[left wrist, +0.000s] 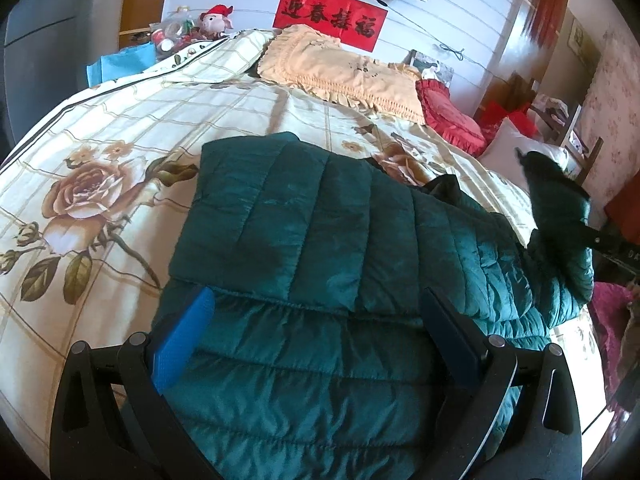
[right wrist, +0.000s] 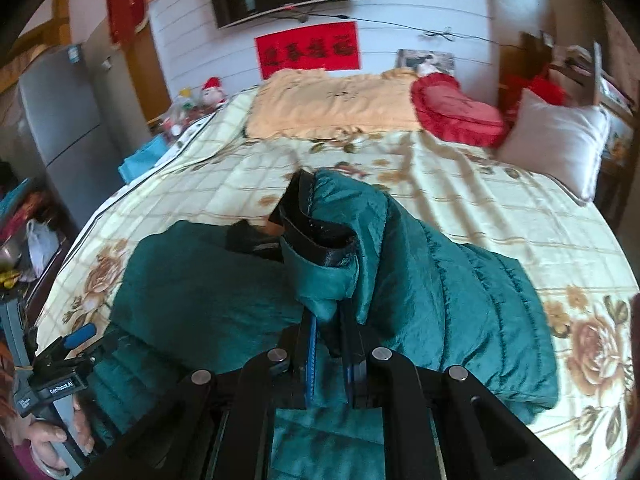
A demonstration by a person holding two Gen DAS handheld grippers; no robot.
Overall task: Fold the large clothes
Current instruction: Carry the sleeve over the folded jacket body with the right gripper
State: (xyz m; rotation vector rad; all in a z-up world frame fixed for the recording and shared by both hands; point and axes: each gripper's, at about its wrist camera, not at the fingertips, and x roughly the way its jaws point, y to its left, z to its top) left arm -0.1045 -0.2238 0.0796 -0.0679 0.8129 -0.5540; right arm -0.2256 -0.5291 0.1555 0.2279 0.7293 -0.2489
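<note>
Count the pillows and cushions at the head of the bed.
3. A cream frilled pillow lies flat against the wall, a red heart-shaped cushion sits to its right, and a white pillow leans at the bed's right corner. Others may be hidden under the cream one.

Glossy quilted jacket (left wrist: 320,240); matt cotton bedspread (left wrist: 120,128)

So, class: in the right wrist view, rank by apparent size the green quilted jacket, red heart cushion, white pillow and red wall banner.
1. green quilted jacket, nearest the camera
2. white pillow
3. red heart cushion and red wall banner: too alike to rank
</note>
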